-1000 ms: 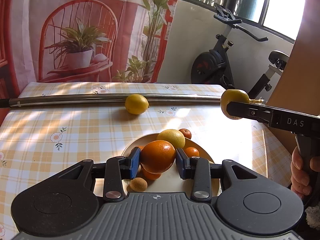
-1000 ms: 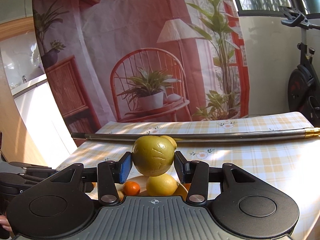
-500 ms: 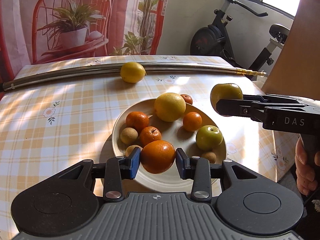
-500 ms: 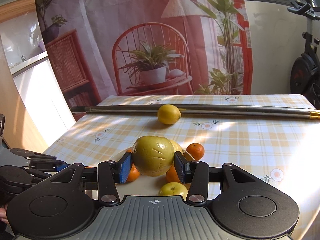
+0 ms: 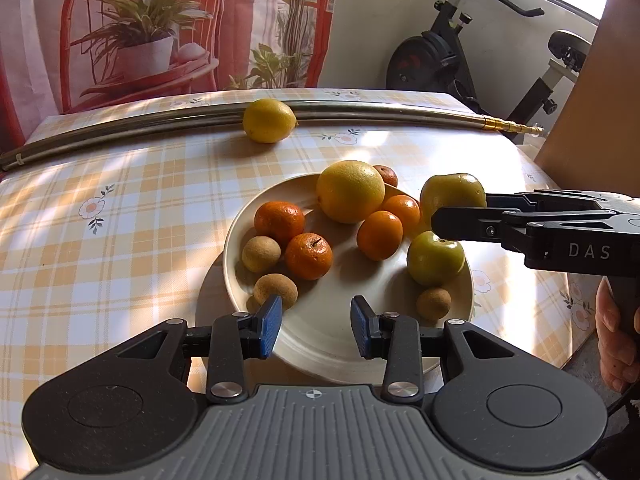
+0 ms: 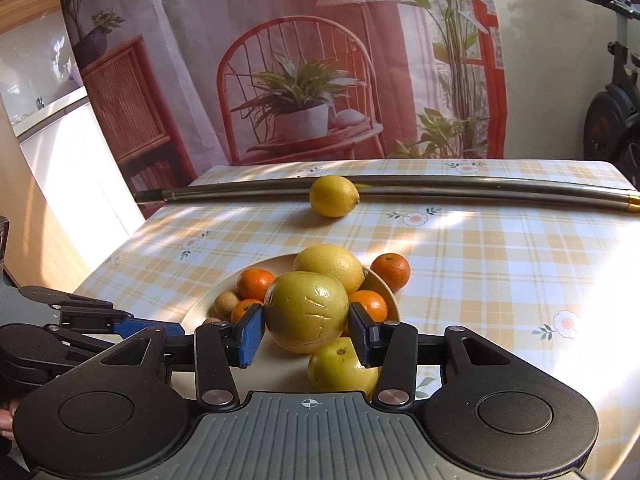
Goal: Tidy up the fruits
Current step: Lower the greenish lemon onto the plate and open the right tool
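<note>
The checked tablecloth (image 5: 120,208) is the biggest thing here, with a long metal rod (image 5: 160,120) laid along its far side, well beyond the plate (image 5: 320,332), which gets used as the landmark for everything else. The left gripper (image 5: 316,326) is held low over the plate's near rim with its jaws apart and nothing caught between the blue pads. The right gripper (image 6: 306,336) is seen above the plate's right edge, clamped on a yellow-green fruit (image 6: 306,312) with a scarred skin. On the plate, a big yellow citrus (image 5: 350,191) sits at the far side, a green apple (image 5: 435,258) on the right just under the carried fruit, mandarins (image 5: 308,256) around the middle, small brown fruits (image 5: 276,290) toward the near left. One lemon (image 5: 269,120) is left off the plate, far behind it, touching the rod. Main worry, judged from this: if the held fruit gets released right there, it could land on the apple or rim and be bounced off onto the cloth, so a bare patch should probably be picked
</note>
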Motion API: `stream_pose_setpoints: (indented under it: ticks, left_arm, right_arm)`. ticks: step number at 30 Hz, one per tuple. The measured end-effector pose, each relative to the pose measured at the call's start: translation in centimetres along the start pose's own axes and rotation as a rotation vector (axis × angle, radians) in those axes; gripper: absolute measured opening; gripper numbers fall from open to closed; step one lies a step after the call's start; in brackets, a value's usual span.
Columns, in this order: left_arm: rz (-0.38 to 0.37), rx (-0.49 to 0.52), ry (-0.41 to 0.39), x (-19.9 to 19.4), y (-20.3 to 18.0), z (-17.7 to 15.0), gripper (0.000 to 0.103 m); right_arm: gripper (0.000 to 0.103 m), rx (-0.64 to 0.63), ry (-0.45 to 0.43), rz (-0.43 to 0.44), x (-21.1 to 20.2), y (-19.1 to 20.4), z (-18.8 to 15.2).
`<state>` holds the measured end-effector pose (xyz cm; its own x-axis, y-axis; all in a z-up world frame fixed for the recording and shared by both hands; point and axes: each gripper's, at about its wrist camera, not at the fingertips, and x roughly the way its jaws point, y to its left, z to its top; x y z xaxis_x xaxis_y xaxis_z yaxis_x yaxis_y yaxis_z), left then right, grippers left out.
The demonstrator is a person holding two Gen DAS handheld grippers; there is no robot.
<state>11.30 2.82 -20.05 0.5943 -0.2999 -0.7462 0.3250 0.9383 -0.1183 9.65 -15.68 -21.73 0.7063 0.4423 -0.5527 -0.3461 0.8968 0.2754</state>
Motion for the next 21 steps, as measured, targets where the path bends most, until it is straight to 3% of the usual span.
stream_pose_setpoints:
  ticks: [14,21]
  left_arm:
    - [0.075,-0.161,-0.094,-1.8,2.6,0.3,0.04]
    - [0.082,-0.191,-0.121,-2.3,2.9,0.1,0.04]
  right_arm:
    - [0.042,-0.101,0.099,0.073,2.9,2.8,-0.8]
    - [0.042,-0.151,0.156,0.062,5.5,4.3,-1.0]
